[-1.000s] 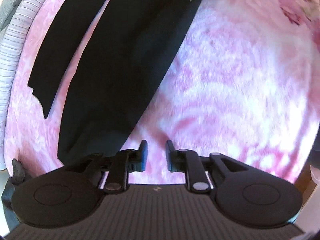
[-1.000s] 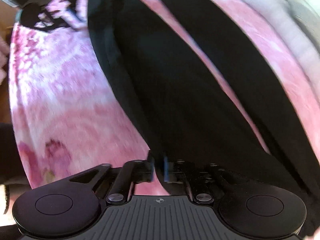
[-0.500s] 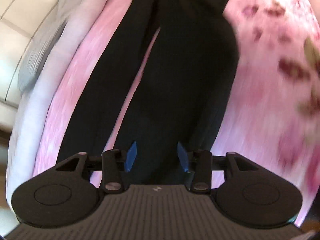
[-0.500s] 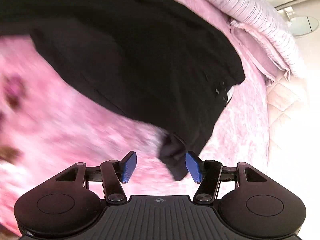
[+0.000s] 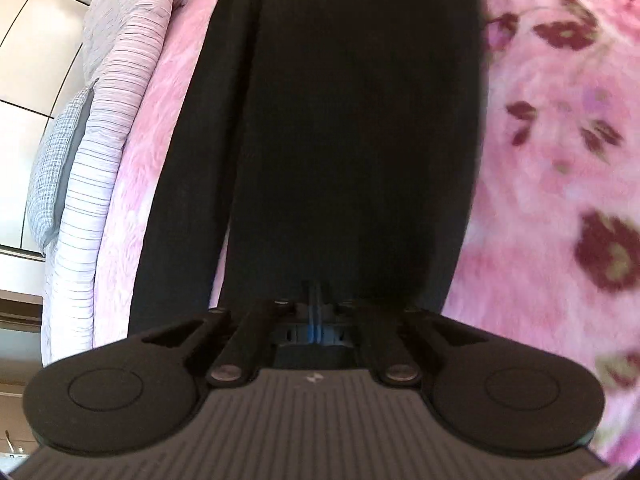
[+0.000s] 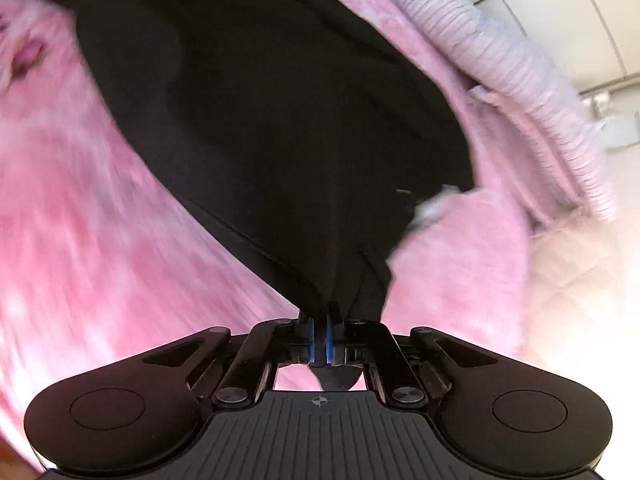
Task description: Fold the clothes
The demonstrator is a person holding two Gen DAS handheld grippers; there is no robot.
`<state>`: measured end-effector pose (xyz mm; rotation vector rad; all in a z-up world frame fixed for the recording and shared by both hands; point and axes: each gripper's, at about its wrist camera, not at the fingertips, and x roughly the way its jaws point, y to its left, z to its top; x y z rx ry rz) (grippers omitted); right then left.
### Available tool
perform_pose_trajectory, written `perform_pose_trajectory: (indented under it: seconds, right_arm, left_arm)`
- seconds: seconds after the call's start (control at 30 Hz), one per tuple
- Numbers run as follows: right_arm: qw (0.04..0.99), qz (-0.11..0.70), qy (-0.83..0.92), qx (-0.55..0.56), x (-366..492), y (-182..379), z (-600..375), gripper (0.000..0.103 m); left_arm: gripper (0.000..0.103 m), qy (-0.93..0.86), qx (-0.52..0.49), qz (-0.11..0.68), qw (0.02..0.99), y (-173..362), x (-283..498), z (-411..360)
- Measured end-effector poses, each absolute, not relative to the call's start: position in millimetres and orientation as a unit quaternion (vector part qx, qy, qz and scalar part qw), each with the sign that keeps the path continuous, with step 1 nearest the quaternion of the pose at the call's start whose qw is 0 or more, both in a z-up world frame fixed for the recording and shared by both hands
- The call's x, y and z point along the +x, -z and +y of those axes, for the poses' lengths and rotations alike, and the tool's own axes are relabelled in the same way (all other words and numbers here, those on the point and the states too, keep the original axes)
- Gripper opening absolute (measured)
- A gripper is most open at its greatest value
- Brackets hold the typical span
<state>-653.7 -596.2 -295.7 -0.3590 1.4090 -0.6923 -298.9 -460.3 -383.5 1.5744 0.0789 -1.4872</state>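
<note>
Black trousers [image 5: 352, 140] lie lengthwise on a pink floral blanket [image 5: 540, 200]. One leg runs straight up from my left gripper [image 5: 315, 304]; the other leg [image 5: 180, 200] lies beside it on the left. The left gripper's blue pads are pressed together on the near end of the wide leg. In the right wrist view the trousers [image 6: 280, 120] stretch away up and to the left. My right gripper [image 6: 320, 320] is shut on a gathered corner of the waist, and a fold of black cloth hangs below the pads. A white label [image 6: 436, 204] shows at the waist edge.
A striped pale quilt [image 5: 104, 128] and a grey checked pillow [image 5: 52, 168] line the left side of the bed, with white cupboard doors [image 5: 32, 40] behind. In the right wrist view the same quilt [image 6: 500, 40] runs along the upper right, above a cream quilted surface [image 6: 572, 272].
Both grippers swept along the bed, opened around the trousers half a second ago, and have now closed: the left at a leg end, the right on the waist corner.
</note>
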Motion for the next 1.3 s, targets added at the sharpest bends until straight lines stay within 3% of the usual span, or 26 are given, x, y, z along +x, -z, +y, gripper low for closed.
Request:
perform_pose_trajectory:
  seconds: [0.2,0.27,0.3,0.4,0.57,0.7,0.97,1.13,1.3]
  right_arm:
    - [0.665,0.675,0.274,-0.164,-688,316,-592,0.004]
    - [0.649,0.695,0.261,-0.168,-683,331,-587,0.008]
    - [0.637,0.707,0.258,-0.169,-683,337,-585,0.012]
    - [0.617,0.726,0.264,-0.149,-689,337,-582,0.03]
    - [0.612,0.721,0.305,-0.11,-684,307,-579,0.032]
    - [0.637,0.69,0.331,-0.093,-627,287,-599,0.034]
    - [0.705,0.635,0.308,-0.068,-461,283,-679,0.041]
    - [0.725,0.62,0.29,-0.078,-393,290,-741,0.041]
    - [0.715,0.636,0.275,-0.089,-386,301,-787,0.042]
  left_arm:
    - [0.005,0.614,0.645,0.085,0.447,383,-290,-438]
    - [0.008,0.602,0.639,0.105,0.467,377,-275,-439]
    - [0.015,0.594,0.634,0.117,0.481,373,-265,-439]
    - [0.03,0.558,0.619,0.146,0.533,357,-220,-442]
    - [0.033,0.487,0.592,0.179,0.617,346,-118,-454]
    - [0.037,0.452,0.551,0.213,0.668,345,-23,-470]
    - [0.039,0.485,0.522,0.221,0.666,361,107,-525]
    - [0.039,0.487,0.503,0.253,0.668,376,155,-584]
    - [0.039,0.517,0.549,0.224,0.617,395,160,-621]
